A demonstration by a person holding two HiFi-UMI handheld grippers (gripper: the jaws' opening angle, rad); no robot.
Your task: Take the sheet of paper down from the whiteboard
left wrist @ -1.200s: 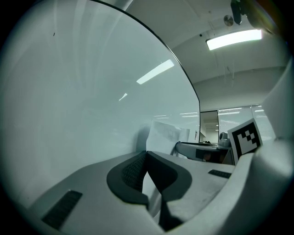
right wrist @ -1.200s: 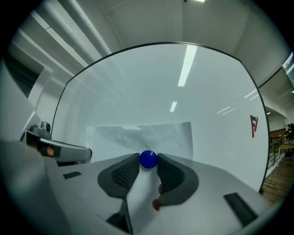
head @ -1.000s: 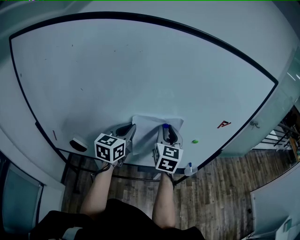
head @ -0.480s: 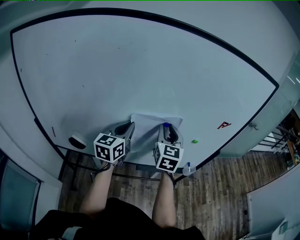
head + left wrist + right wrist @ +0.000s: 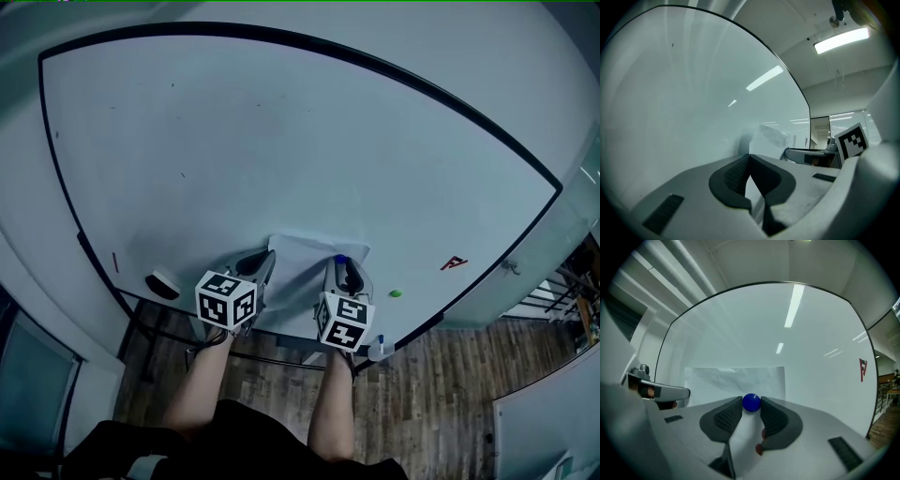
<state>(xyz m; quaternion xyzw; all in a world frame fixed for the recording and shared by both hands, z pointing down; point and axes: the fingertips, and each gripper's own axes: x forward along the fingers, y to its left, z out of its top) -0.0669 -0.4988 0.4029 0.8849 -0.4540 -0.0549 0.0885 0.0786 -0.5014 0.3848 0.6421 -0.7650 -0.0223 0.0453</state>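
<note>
Pinching blue magnet point(image 5: 751, 402), right gripper point(image 5: 751, 405); left gripper point(image 5: 750, 158) clamping paper point(image 5: 771, 140)

Green magnet point(image 5: 396, 292), red mark point(image 5: 454, 262) (small), eraser point(image 5: 163, 282), wood floor point(image 5: 450, 394)

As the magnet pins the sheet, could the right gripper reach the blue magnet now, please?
Likely yes: the right gripper has its jaws on the blue magnet from both sides, with nothing in the way.
</note>
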